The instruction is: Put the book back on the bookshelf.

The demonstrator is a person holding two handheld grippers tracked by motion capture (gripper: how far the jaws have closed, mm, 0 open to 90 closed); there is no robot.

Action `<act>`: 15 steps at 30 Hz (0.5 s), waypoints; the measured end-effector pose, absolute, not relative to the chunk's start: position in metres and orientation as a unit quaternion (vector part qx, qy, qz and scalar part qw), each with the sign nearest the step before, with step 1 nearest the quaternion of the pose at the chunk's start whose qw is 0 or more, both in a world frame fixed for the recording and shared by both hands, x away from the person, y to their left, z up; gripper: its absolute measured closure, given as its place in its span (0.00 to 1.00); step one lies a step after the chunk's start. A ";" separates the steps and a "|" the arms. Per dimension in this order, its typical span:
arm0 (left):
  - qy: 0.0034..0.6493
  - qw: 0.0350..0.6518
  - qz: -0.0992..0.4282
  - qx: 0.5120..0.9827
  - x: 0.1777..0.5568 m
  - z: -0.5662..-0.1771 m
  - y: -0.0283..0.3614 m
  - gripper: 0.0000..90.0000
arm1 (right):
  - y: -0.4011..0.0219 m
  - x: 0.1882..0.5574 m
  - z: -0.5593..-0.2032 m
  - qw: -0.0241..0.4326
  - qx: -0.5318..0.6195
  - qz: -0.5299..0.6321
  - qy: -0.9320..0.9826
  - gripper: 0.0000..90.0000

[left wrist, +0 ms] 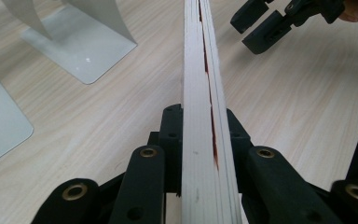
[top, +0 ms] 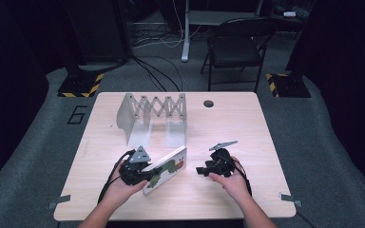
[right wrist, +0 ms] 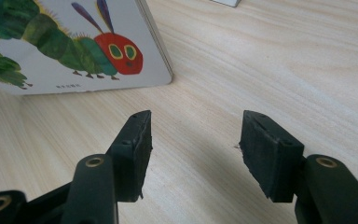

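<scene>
While left gripper pinches the caterpillar board book on edge, right gripper rests nearby on the table, jaws spread, empty.

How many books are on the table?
1. The book, with a caterpillar on its cover, stands on edge near the table's front, clamped in the left gripper. The white rack behind it holds no books.

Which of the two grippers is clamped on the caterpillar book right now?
The left gripper: its jaws press both faces of the book. The right gripper stands open over bare table, nothing between its jaws.
</scene>
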State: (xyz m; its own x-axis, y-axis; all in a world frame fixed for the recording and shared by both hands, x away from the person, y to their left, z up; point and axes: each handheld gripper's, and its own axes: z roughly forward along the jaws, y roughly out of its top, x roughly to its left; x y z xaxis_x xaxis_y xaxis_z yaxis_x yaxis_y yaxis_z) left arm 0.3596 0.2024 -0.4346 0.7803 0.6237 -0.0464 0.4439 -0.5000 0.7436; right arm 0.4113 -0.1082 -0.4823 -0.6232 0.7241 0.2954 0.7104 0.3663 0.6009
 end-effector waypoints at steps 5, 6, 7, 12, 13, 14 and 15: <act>0.323 0.389 0.123 0.854 0.362 -0.433 0.211 0.84 | -0.109 0.412 -0.483 0.009 0.432 0.358 0.828 0.48; 0.325 0.390 0.128 0.852 0.362 -0.433 0.213 0.84 | -0.108 0.411 -0.483 0.009 0.435 0.359 0.826 0.48; 0.326 0.392 0.129 0.851 0.363 -0.432 0.215 0.84 | -0.108 0.412 -0.484 0.009 0.435 0.358 0.826 0.48; 0.339 0.392 0.136 0.845 0.365 -0.430 0.225 0.84 | -0.109 0.412 -0.484 0.007 0.433 0.355 0.828 0.48; 0.341 0.391 0.136 0.844 0.366 -0.429 0.227 0.84 | -0.109 0.413 -0.484 0.010 0.430 0.355 0.830 0.48; 0.344 0.392 0.141 0.841 0.366 -0.429 0.229 0.84 | -0.109 0.413 -0.484 0.010 0.430 0.354 0.830 0.48; 0.347 0.392 0.140 0.841 0.366 -0.428 0.231 0.84 | -0.110 0.413 -0.485 0.010 0.430 0.354 0.831 0.48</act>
